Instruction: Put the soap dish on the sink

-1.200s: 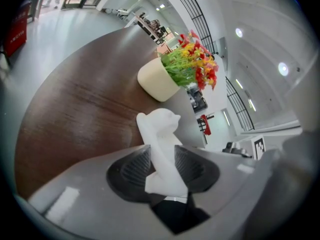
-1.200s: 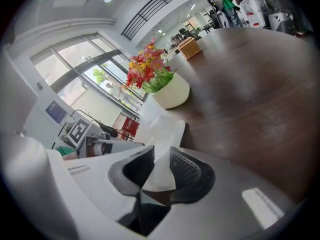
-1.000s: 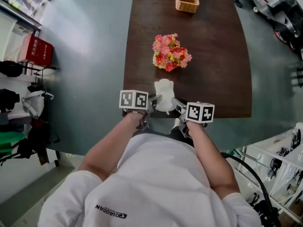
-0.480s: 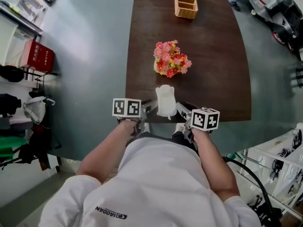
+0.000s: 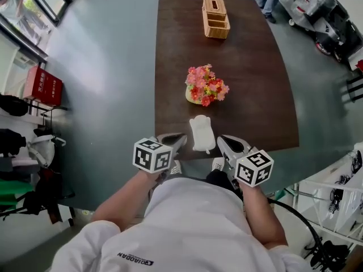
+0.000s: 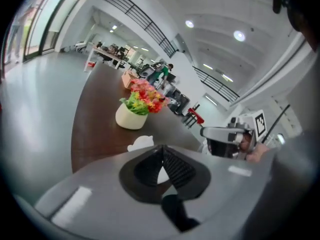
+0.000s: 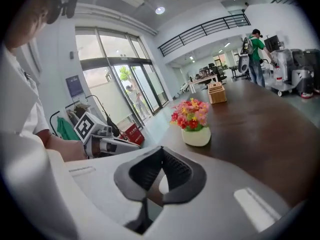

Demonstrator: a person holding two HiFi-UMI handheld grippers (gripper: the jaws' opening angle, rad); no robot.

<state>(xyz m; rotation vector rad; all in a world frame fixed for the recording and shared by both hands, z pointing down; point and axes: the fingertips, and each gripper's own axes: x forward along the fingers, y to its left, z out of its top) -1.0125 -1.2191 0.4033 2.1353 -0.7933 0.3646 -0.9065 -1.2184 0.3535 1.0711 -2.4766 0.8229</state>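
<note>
Dark brown table (image 5: pixel 249 95) on a grey-green floor fills the upper middle of the head view, with a wicker box (image 5: pixel 215 17) at the top and a flower pot (image 5: pixel 205 86) mid-frame. White soap dish (image 5: pixel 201 133) lies flat at lower centre by the table's near edge, between the two grippers, held by neither. Left gripper (image 5: pixel 180 137) has just been closing, jaws now clenched tip to tip on nothing; right gripper (image 5: pixel 222 140) likewise clenched and empty.
</note>
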